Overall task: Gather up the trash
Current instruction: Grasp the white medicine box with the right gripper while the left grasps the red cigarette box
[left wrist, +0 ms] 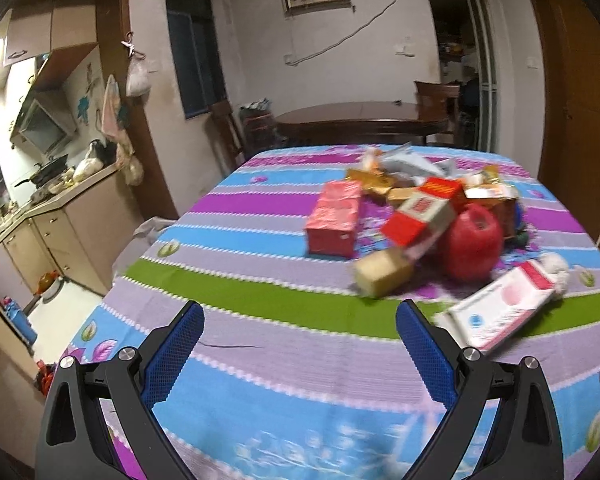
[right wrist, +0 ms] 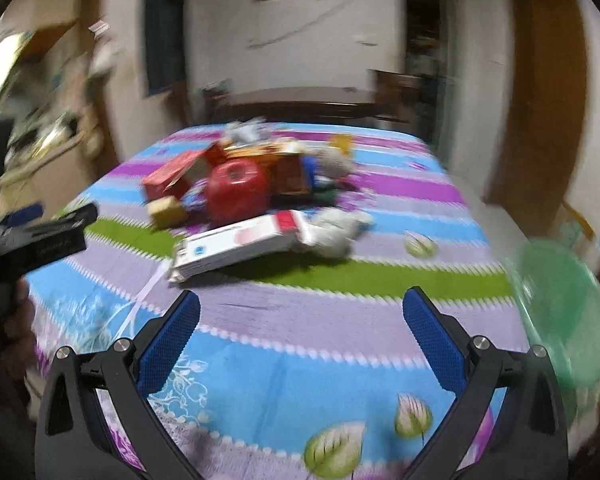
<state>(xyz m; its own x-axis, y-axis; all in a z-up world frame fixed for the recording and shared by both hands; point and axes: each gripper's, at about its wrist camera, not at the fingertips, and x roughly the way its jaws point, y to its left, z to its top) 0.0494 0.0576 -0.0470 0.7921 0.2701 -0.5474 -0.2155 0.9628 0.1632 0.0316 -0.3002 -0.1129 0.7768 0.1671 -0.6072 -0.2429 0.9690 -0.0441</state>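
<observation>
Left gripper (left wrist: 300, 320): held low over the near part of the striped tablecloth (left wrist: 260, 360), tilted slightly down and aimed at the pile; its blue-padded fingers (left wrist: 180, 344) are spread wide with nothing between them. In the right wrist view its black body is seen at the far left edge.

Trash pile: gathered on the far middle of the table, well ahead of both grippers.

Red box (left wrist: 334, 218): set at the left of the pile, lying on the cloth.

Tan block (left wrist: 382, 278): placed nearest on the left side, just in front of a tilted red-and-white carton (left wrist: 418, 216).

Red round container (left wrist: 472, 242): seated in the middle of the pile, touching the carton.

White-and-pink flat box (left wrist: 500, 312): laid at the near right of the pile, just beside the left gripper's right finger; a crumpled white wad (right wrist: 334, 232) is pressed against its far end.

Right gripper (right wrist: 302, 312): held low and level over the cloth, pointed at the flat box; its fingers are parted wide and empty.

Green basin (right wrist: 564, 312): seen blurred at the table's right edge, beside the right gripper.
</observation>
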